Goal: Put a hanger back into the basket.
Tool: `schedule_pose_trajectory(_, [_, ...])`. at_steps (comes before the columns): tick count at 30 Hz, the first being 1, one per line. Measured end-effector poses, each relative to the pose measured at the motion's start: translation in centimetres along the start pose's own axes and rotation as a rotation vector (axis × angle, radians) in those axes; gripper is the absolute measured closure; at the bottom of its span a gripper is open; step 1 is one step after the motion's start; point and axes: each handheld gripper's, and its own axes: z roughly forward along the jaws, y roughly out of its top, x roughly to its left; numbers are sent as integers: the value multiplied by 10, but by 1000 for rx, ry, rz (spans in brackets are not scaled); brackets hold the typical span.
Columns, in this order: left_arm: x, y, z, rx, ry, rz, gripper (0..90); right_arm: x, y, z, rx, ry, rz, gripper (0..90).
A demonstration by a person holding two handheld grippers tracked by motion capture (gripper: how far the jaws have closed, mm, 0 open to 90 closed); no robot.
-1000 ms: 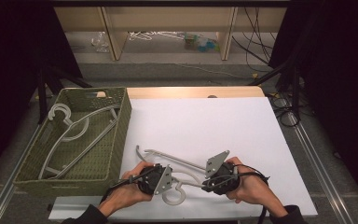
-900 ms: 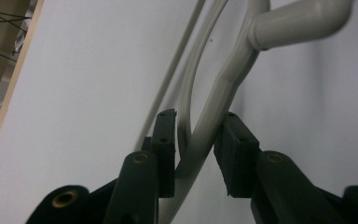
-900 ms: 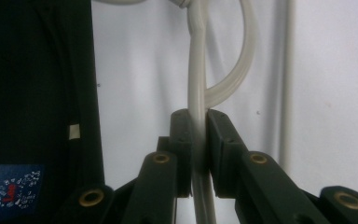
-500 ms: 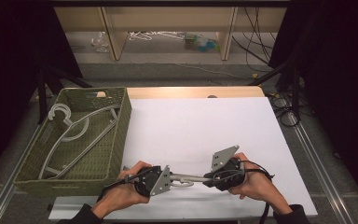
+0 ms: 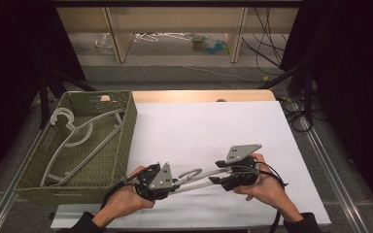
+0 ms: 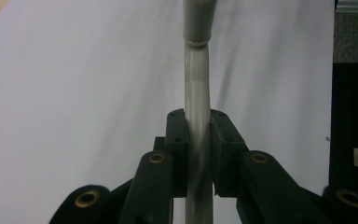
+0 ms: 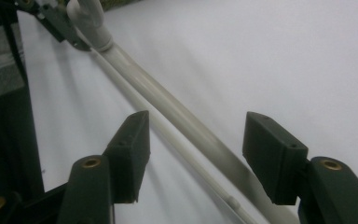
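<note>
Both jaws of left gripper (image 6: 198, 154) clamp hanger (image 6: 196, 93) bar, seemingly centered.

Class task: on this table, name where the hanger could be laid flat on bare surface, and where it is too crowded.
Free: the white sheet between the basket and its right edge. Crowded: the near edge, where left gripper and right gripper meet on the hanger; hangers already lie in the basket.

You held two grippers, the left gripper (image 5: 177, 182) and the right gripper (image 5: 214, 179), with one grey hanger (image 5: 200, 178) spanning between them above one white table (image 5: 213, 126). One green woven basket (image 5: 126, 127) sat at your left, and it held what looked like two more grey hangers (image 5: 75, 138), overlapping so the count there was not certain. That made three hangers, one basket and one table.
</note>
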Motion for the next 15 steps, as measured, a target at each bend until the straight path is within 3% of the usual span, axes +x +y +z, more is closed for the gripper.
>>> schedule_pose_trajectory(5, [7,-4,-6,-5,3,-96,791,-2,0,-7,-52,-28,45,395])
schedule_pose_trajectory(15, [22,-6,-28,-50,33,-197,791,4,-6,-18,-124,-53,84,356])
